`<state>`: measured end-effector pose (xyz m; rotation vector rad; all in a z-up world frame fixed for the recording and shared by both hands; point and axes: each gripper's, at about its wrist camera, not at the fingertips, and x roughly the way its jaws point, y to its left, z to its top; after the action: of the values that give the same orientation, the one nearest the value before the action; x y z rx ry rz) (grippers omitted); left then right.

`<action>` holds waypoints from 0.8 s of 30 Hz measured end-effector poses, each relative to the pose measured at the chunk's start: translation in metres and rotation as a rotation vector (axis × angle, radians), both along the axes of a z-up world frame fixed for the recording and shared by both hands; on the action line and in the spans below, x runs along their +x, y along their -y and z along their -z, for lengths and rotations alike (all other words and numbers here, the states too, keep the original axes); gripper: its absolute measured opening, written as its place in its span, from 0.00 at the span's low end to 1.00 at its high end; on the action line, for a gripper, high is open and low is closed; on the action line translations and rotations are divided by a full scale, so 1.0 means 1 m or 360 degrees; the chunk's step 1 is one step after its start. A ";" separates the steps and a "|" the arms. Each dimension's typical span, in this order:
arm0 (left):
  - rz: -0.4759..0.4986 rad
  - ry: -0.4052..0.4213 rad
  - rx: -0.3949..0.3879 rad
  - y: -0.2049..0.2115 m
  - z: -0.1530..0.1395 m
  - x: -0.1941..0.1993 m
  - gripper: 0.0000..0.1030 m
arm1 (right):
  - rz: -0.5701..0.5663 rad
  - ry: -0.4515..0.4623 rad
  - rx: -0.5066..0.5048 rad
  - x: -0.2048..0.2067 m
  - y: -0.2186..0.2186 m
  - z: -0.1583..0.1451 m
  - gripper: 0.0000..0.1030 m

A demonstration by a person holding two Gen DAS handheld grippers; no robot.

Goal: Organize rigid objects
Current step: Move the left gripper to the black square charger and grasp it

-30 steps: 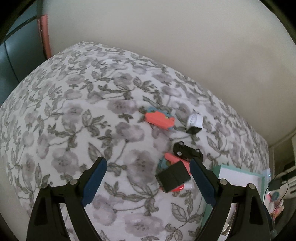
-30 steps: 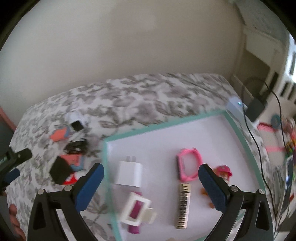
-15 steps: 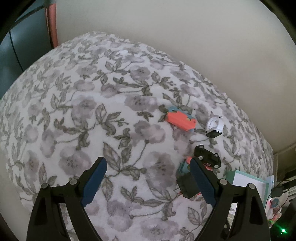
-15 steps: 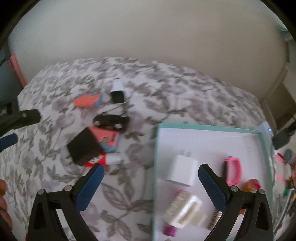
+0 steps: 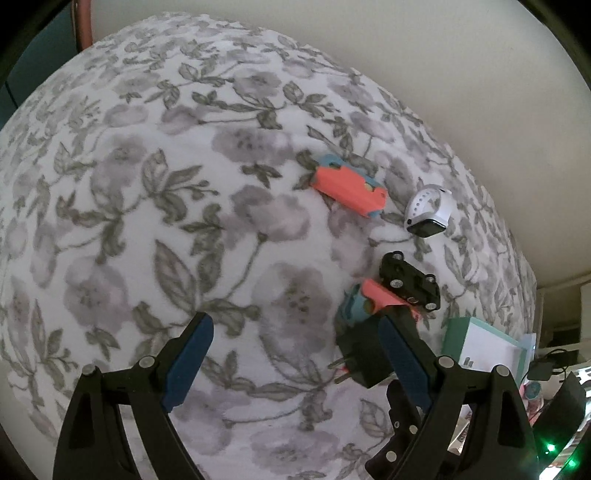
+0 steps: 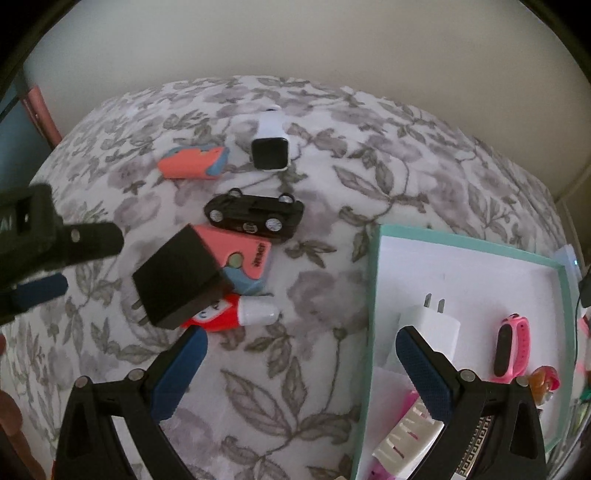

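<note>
On the floral blanket lie a black plug adapter (image 6: 177, 275), a black toy car (image 6: 255, 214), two coral-and-blue toys (image 6: 192, 167) (image 6: 247, 258), a white watch (image 6: 270, 146) and a red-and-white tube (image 6: 236, 314). The teal-rimmed box (image 6: 373, 280) holds a white charger (image 6: 428, 328), a pink band (image 6: 511, 349) and other small items. My right gripper (image 6: 299, 369) is open and empty, straddling the box's left rim. My left gripper (image 5: 295, 350) is open and empty; its right finger overlaps the black adapter (image 5: 364, 350) in the left wrist view, left of the car (image 5: 410, 280).
A beige wall (image 6: 295, 44) runs behind the blanket. A dark panel with a pink edge (image 5: 83, 26) stands at the far left. Cables and clutter (image 5: 546, 369) lie past the box on the right.
My right gripper has swung left from over the box toward the loose objects. My left gripper has shifted left and closer to the blanket, so the objects sit further right in its view.
</note>
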<state>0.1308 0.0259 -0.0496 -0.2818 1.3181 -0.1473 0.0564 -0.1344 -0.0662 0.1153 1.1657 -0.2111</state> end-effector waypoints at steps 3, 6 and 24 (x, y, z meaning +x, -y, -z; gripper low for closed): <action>0.0013 -0.0013 -0.0029 0.010 0.002 0.002 0.88 | 0.0006 -0.0004 -0.0012 0.003 0.005 -0.003 1.00; 0.0049 -0.0022 -0.0014 0.023 0.004 0.005 0.88 | 0.0045 -0.0023 -0.0027 0.007 0.016 -0.007 1.00; 0.0133 -0.0108 -0.0092 0.053 0.025 0.006 0.63 | 0.0382 -0.0069 0.0072 0.008 0.085 -0.011 1.00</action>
<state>0.1365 -0.0270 -0.0744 -0.2828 1.3954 -0.2483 0.0640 -0.2198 -0.0548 0.2924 1.1997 -0.4005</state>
